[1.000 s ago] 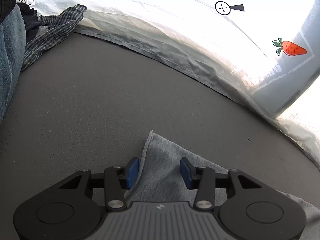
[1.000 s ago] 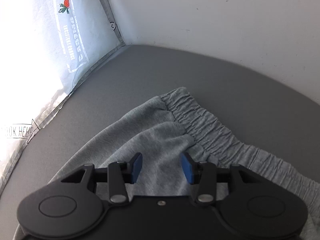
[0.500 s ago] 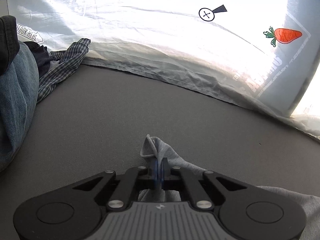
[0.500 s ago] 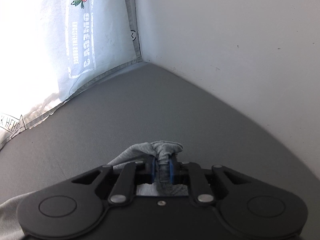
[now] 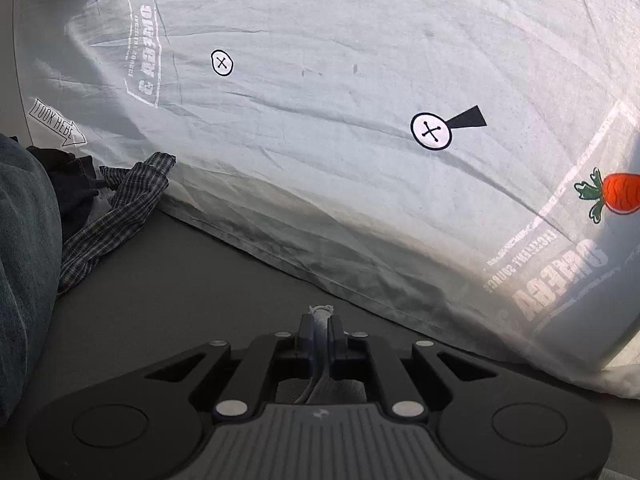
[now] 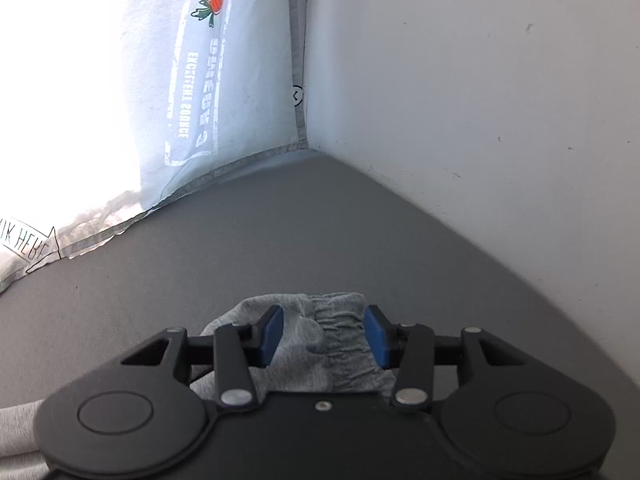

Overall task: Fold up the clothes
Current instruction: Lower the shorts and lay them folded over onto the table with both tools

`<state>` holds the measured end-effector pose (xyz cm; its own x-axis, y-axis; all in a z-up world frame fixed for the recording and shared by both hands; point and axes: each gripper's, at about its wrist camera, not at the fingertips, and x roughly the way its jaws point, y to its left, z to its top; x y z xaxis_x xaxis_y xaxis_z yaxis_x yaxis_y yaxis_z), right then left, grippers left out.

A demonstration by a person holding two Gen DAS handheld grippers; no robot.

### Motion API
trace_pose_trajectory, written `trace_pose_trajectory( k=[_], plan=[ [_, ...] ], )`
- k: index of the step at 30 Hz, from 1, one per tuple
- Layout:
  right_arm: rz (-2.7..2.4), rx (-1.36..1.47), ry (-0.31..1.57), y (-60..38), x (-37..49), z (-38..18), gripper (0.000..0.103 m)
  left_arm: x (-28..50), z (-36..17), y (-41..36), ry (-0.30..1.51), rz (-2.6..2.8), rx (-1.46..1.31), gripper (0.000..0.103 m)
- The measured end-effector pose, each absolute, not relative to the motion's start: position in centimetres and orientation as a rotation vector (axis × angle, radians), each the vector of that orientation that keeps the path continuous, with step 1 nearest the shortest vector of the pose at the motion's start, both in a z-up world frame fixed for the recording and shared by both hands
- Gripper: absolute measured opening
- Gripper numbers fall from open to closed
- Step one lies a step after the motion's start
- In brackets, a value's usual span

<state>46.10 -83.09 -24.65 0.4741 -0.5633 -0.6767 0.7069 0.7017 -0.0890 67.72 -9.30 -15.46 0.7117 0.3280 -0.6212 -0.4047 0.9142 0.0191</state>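
While pinched, grey shorts (image 5: 319, 314) mostly hidden.

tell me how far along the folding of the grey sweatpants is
Early. Done: one fold looks made, with the grey sweatpants doubled over near their elastic waistband on the grey surface. In hand: the left gripper pinches a bit of grey fabric; the right gripper has just been opening, its jaws apart beside the waistband. Left: further folds, and the plaid garment lies crumpled.
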Motion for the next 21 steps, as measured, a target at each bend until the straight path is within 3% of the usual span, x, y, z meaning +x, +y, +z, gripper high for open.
trace_pose_trajectory(
  k=[3, 7, 12, 21],
  plan=[
    [-0.71, 0.123, 0.735, -80.5, 45.4, -23.8, 0.051, 66.3, -15.1, -9.0, 0.663, 0.389, -0.114, 0.027],
    [-0.458, 0.164, 0.771, -78.3, 47.3, -26.2, 0.006, 64.7, -15.8, -9.5, 0.728, 0.276, -0.116, 0.027],
    [-0.176, 0.152, 0.807, -71.6, 48.8, -26.1, 0.003, 63.1, -16.4, -13.2, 0.797, 0.067, -0.139, 0.02],
    [0.031, 0.032, 0.851, -64.5, 56.5, -28.3, 0.002, 62.4, -19.5, -24.6, 0.899, -0.266, 0.028, 0.021]
  ],
)
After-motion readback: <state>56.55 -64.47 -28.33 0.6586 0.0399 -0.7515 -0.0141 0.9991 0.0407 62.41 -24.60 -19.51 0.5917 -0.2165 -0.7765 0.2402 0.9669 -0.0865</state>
